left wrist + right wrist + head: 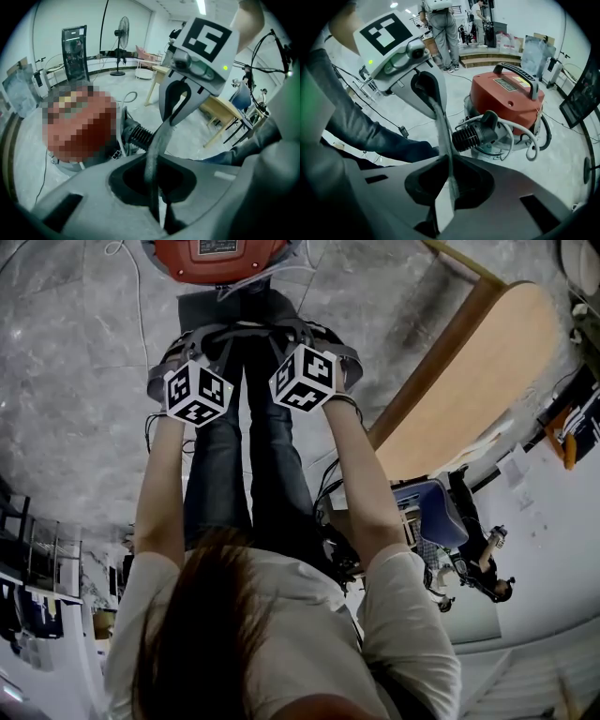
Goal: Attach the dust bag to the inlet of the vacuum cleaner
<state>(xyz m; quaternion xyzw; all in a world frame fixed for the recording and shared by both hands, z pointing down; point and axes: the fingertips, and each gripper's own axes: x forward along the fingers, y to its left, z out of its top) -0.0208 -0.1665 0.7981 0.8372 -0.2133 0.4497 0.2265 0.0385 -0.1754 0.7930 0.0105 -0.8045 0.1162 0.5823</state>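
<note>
The red vacuum cleaner [220, 259] stands on the floor just ahead of the person's feet. Its black ribbed inlet [476, 133] faces the grippers and also shows in the left gripper view [139, 135]. The dark grey dust bag [246, 310] is stretched between both grippers, a little short of the vacuum. My left gripper [159, 206] is shut on one edge of the bag [157, 150]. At the opposite edge [443, 136] my right gripper [445, 197] is shut too. Each gripper shows in the other's view, the right gripper [176, 108] and the left gripper [429, 91], both steeply tilted down.
A wooden table [469, 381] stands to the right, with a seated person [483, 559] behind. Cables lie on the marbled floor. A standing fan [123, 28] and a wooden table [220, 108] are farther off. People [440, 23] stand behind the vacuum.
</note>
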